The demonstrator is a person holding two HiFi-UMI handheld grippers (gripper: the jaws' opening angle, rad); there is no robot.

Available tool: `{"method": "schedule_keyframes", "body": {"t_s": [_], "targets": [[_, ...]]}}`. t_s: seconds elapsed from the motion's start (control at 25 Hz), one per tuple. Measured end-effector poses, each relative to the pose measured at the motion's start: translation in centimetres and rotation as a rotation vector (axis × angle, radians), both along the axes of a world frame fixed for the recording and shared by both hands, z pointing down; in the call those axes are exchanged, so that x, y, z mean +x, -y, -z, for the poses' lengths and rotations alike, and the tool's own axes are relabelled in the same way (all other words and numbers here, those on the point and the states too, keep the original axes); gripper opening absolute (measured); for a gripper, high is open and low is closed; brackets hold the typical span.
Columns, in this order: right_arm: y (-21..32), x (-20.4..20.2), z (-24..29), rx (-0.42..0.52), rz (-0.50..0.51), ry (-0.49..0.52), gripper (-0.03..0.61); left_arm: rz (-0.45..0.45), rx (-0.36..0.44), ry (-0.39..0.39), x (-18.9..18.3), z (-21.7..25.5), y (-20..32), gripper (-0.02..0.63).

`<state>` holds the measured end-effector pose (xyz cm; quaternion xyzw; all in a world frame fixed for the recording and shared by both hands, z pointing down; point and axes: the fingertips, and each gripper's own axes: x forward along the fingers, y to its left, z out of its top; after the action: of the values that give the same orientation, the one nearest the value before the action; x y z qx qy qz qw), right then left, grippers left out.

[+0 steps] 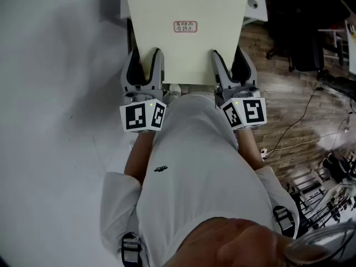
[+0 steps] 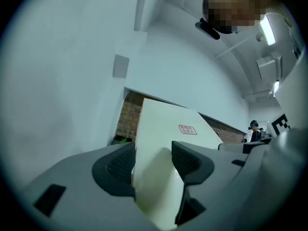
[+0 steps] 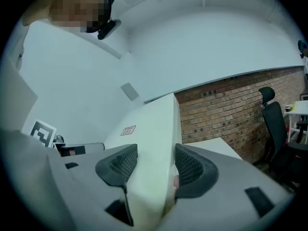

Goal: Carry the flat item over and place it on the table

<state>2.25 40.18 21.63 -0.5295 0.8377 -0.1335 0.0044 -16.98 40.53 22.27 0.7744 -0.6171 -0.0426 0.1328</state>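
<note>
Floor split in head view: pale grey floor (image 1: 55, 93) to the left, wood-plank floor (image 1: 289, 104) to the right with cables (image 1: 300, 121) trailing across it. Person in white shirt (image 1: 194, 166) stands at the seam, forearms extended. Cream flat panel (image 1: 183, 49) held out in front of the body, roughly level and off the floor, carried by its near end only. Its far end overlaps a white table (image 1: 256, 4) at the top of the head view; cannot tell whether it touches the table. Brick wall (image 3: 226, 109) and a black office chair (image 3: 272, 124) in the right gripper view, beyond the panel. Left gripper (image 1: 146, 60) clamped on the panel's near left corner, jaws spread wide, dark ribbed pads (image 2: 119, 163) pressed against the panel on both sides. Right gripper (image 1: 232, 64) clamped the same way on the near right corner, jaws wide, pads (image 3: 190, 167) tight to the panel's upper and lower faces. Both grippers point away from the body, roughly parallel, the width of the panel's near edge between them. Marker cubes (image 1: 143, 115) sit just behind each gripper, against the shirt. Small red-bordered label (image 1: 184, 26) on the panel's top face, near its middle; print too small to read
</note>
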Motion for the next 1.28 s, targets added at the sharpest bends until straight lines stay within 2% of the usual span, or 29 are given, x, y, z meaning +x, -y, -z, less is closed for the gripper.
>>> {"method": "schedule_keyframes", "body": {"t_s": [0.2,0.48,0.92,1.12,1.28], "targets": [[-3.9,1.2,-0.5,-0.080,-0.025,0.006,0.269,-0.012,-0.089,-0.015,1.1,-1.0,-3.7,0.242],[-5.3,5.6,0.5,-0.068,-0.052,0.075,0.270,-0.028,-0.101,0.002,5.4,-0.5,-4.3,0.242],[-1.6,12.4,0.4,-0.085,0.007,0.114,0.270,0.029,-0.124,0.055,12.4,1.0,-1.9,0.239],[1.2,14.2,0.1,-0.070,0.043,0.126,0.270,0.076,-0.105,0.085,14.2,0.9,0.2,0.239],[2.0,15.2,-0.5,-0.090,0.068,0.120,0.270,0.105,-0.127,0.080,15.3,0.6,0.3,0.239]]}}
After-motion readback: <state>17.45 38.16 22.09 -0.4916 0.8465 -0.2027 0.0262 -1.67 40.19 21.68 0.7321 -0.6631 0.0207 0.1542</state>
